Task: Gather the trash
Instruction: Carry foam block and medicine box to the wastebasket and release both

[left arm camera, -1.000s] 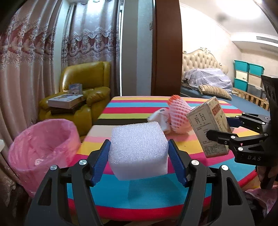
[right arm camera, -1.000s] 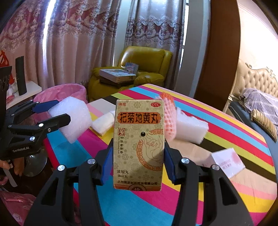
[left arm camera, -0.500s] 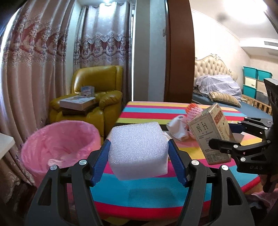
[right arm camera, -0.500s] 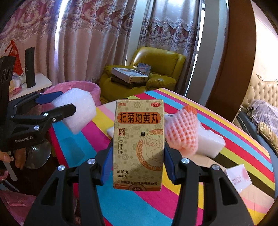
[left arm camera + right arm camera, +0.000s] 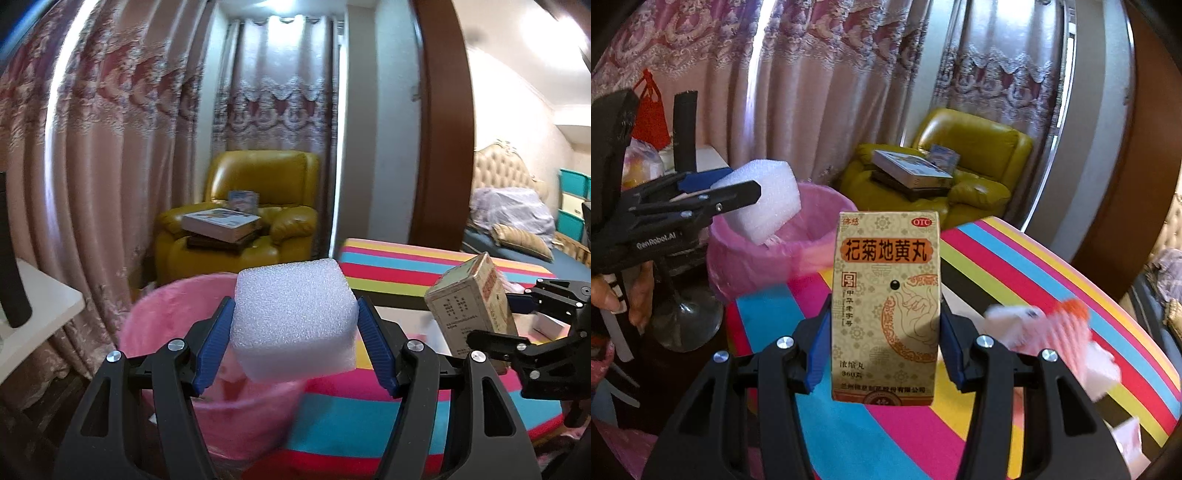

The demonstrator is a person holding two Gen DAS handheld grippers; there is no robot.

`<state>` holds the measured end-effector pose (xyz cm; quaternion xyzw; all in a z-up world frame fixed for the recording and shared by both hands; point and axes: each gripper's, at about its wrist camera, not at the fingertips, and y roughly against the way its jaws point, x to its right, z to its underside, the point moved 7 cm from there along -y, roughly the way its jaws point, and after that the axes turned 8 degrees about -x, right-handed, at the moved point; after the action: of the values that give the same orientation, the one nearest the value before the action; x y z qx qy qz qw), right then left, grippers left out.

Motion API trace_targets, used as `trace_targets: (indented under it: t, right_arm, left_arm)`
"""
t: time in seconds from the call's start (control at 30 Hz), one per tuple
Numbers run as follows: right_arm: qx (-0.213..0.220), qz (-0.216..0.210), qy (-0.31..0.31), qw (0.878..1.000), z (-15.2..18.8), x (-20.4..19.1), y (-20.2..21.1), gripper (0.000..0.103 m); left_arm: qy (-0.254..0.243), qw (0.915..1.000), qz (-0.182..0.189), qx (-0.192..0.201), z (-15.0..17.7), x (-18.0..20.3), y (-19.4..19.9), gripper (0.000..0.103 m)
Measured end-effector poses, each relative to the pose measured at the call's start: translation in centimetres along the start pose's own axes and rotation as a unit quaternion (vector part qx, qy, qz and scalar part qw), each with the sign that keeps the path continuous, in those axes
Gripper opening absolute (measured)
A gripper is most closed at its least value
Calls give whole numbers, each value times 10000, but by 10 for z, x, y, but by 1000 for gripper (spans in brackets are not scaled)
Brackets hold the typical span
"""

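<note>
My left gripper [image 5: 293,341] is shut on a white foam block [image 5: 293,317], held above the near rim of a bin lined with a pink bag [image 5: 173,317]. From the right wrist view the foam block [image 5: 764,199] hangs over the pink bin [image 5: 757,254] at the table's left end. My right gripper [image 5: 884,345] is shut on a tan medicine box [image 5: 886,295] with red lettering, held upright over the striped table [image 5: 1015,280]. In the left wrist view that medicine box [image 5: 469,302] shows at the right.
An orange foam fruit net [image 5: 1067,332] and white foam pieces [image 5: 1100,369] lie on the table's right part. A yellow armchair [image 5: 240,218] with books stands behind the bin. A white side table [image 5: 33,317] is at the left. A hand [image 5: 613,295] holds the left gripper.
Both grippers have swung left toward the pink bin, each keeping its load. The foam block has gone from over the table to over the bin's rim.
</note>
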<state>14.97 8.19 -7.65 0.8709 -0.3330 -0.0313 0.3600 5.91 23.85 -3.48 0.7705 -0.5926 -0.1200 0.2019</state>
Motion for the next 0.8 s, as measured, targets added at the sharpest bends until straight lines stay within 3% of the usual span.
trace_targets:
  t: [0.3,0.43,0.67,0.7,0.73,0.8]
  right_arm:
    - [6,-547,-12,9985,-60,-31,-40,50]
    - [-21,-577,128,9982,-82,-49,-59,50]
    - [26,-604,320,9977,-118,-75,-84,51]
    - [89,-711,316,9969,-124,-79,-87,53]
    - [126,-789,309,9963,-126,-80,-88,65]
    - [255,-786,247,9963,-133,-77,-87,76]
  left_arm:
    - [397,9982,-364,-248,-6,-65,-29,63]
    - [528,9964,-558,-347,-3,-88,-42,63]
    - [744,9947,-592,-385,2,-103,-51,64]
    - [787,9942,-618,-386,4,-103,-51,64]
    - [813,9938,-645,-395,4,-105,-52,67]
    - [880,9926,-738,-397,6,-110,-52,81]
